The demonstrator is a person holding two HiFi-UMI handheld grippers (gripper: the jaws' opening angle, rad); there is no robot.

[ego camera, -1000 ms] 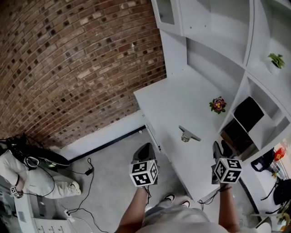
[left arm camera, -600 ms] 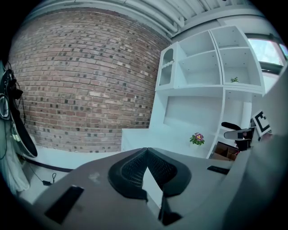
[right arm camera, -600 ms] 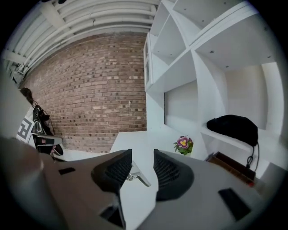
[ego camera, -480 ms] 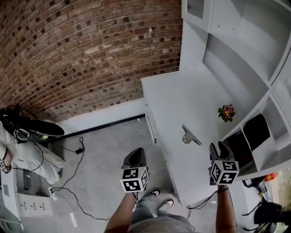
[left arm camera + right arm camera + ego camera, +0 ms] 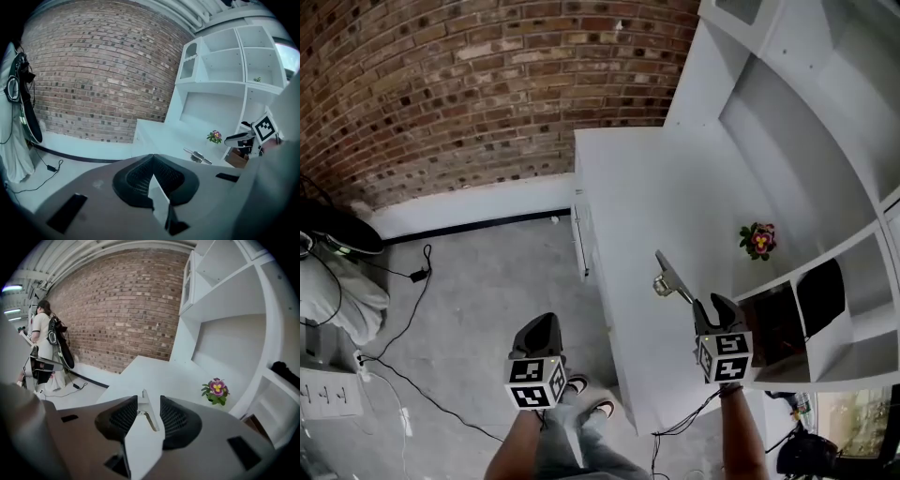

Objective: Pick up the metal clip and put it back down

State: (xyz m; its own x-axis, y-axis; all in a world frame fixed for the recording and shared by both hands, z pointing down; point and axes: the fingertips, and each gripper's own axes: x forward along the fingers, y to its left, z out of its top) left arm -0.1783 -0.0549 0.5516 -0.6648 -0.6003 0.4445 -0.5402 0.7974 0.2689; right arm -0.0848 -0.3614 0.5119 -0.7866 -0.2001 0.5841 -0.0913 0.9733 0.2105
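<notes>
Fingers [image 5: 124, 417] of the right gripper [image 5: 148, 399] spread either side of the metal clip [image 5: 147, 416]; left gripper [image 5: 152, 156] fingers clenched together.

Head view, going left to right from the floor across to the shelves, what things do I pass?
Black cable on the floor → left claw → metal clip → right claw → small potted flower

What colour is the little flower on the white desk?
The flower is purple-pink with a yellow middle; clearest in the right gripper view.
</notes>
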